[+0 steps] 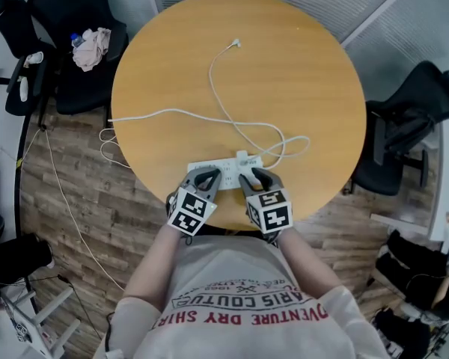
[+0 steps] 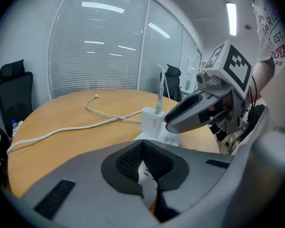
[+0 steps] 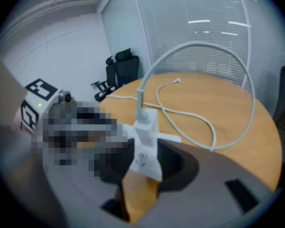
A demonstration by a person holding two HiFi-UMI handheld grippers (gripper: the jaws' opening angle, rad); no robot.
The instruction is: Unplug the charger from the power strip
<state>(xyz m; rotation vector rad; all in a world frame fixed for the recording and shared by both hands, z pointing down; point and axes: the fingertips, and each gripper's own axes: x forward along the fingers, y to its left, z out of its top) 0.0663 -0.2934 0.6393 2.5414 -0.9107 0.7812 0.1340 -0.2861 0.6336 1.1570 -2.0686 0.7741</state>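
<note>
One charger (image 1: 244, 158), one power strip (image 1: 226, 176)

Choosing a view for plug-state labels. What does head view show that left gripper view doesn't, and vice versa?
Head view only: floor, white cord trailing onto it, person's shirt. Left gripper view only: print on the charger's face, ceiling light. Both: charger seated in power strip, right claw at it, table.

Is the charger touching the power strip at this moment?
Touching. The left gripper view shows the charger standing plugged into the power strip, with no gap at its base.
</note>
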